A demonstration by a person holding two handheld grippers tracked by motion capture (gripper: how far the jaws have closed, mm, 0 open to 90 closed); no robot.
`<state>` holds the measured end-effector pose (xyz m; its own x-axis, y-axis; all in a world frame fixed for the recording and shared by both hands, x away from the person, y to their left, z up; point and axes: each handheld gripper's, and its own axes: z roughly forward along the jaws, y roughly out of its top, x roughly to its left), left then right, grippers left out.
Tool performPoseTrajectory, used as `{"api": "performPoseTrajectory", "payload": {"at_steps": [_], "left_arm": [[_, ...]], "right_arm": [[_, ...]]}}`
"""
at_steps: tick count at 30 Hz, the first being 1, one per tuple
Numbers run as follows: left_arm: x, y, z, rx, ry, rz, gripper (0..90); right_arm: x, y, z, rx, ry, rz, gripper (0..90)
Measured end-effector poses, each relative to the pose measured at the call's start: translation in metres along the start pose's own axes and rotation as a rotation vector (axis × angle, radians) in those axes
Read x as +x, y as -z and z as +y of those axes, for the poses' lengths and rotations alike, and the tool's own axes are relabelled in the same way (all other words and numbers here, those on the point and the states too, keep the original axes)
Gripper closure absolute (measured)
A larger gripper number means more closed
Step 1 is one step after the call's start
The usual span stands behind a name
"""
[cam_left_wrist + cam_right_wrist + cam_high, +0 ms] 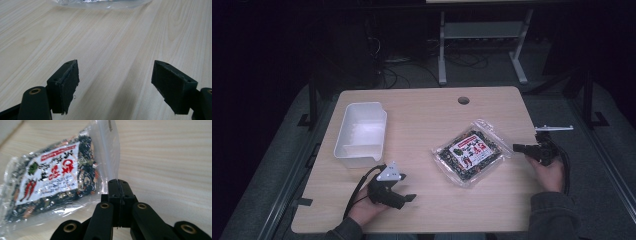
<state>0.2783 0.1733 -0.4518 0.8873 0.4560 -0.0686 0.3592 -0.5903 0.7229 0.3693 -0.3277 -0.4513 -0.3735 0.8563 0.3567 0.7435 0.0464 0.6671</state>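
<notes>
A clear plastic bag of dark dried food with a red and white label [468,152] lies on the wooden table [427,120], right of the middle. My right gripper [518,147] reaches in from the right. In the right gripper view its jaws [119,187] are pressed together on the bag's clear sealed edge, and the bag [55,177] stretches away to the left. My left gripper [404,199] rests near the table's front left, pointing right. Its jaws [115,85] stand wide apart over bare wood with nothing between them. The bag's edge [100,3] shows far ahead of them.
A white plastic bin [361,132] stands open at the table's back left. A round cable hole [463,100] sits near the far edge. Beyond the table, a grey metal frame [482,30] and cables lie on the dark floor.
</notes>
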Motion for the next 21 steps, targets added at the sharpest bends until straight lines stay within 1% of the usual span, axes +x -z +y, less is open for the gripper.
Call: {"api": "performPoseTrajectory", "payload": {"at_steps": [2,3,4,5,6,7,8,9,10,11,12,13,16,17,18,19,20,21], "left_arm": [[0.0,-0.001,0.001,0.004,-0.002,-0.003,21.6],[0.0,-0.001,0.002,0.006,-0.006,0.0,21.6],[0.0,-0.002,0.003,0.008,-0.006,-0.002,21.9],[0.001,-0.002,0.004,0.011,-0.007,-0.005,21.9],[0.001,-0.003,0.006,0.006,-0.002,-0.004,22.0],[0.001,-0.003,0.006,0.006,-0.002,-0.004,22.1],[0.003,-0.002,0.008,0.007,-0.002,-0.004,22.2],[0.005,-0.001,0.01,0.006,-0.005,-0.002,22.3],[0.006,-0.001,0.011,-0.006,0.0,-0.006,22.3],[0.006,-0.001,0.011,-0.006,0.0,-0.006,22.6],[0.007,0.0,0.013,-0.01,0.005,-0.01,22.6],[0.009,0.0,0.017,-0.009,0.002,-0.003,22.6],[0.013,0.0,0.023,-0.026,0.005,-0.005,22.6],[0.013,0.0,0.023,-0.026,0.005,-0.005,22.6],[0.015,-0.001,0.025,-0.033,0.01,-0.01,22.6],[0.016,-0.001,0.027,-0.032,0.011,-0.009,22.5],[0.016,-0.001,0.027,-0.032,0.011,-0.009,22.5],[0.017,-0.002,0.028,-0.037,0.006,-0.007,22.6]], "right_arm": [[0.002,0.005,0.003,-0.023,0.009,0.018,89.8],[0.002,0.005,0.003,-0.023,0.009,0.018,89.8],[0.006,0.011,0.006,-0.045,0.016,0.028,89.8],[0.006,0.011,0.006,-0.045,0.016,0.028,89.8],[0.011,0.015,0.009,-0.059,0.035,0.034,89.9],[0.011,0.015,0.009,-0.059,0.035,0.034,89.9],[0.016,0.019,0.012,-0.075,0.05,0.039,89.9],[0.018,0.021,0.013,-0.079,0.057,0.042,89.9],[0.02,0.022,0.014,-0.075,0.064,0.044,89.9],[0.02,0.022,0.014,-0.075,0.064,0.044,89.9],[0.023,0.024,0.016,-0.074,0.076,0.043,89.9],[0.029,0.028,0.021,-0.081,0.098,0.048,89.9],[0.042,0.034,0.03,-0.087,0.141,0.057,90.0],[0.042,0.034,0.03,-0.087,0.141,0.057,90.0],[0.051,0.04,0.037,-0.094,0.171,0.062,90.0],[0.056,0.042,0.04,-0.096,0.187,0.069,90.0],[0.056,0.042,0.04,-0.096,0.187,0.069,90.0],[0.068,0.049,0.048,-0.107,0.222,0.082,90.0]]}}
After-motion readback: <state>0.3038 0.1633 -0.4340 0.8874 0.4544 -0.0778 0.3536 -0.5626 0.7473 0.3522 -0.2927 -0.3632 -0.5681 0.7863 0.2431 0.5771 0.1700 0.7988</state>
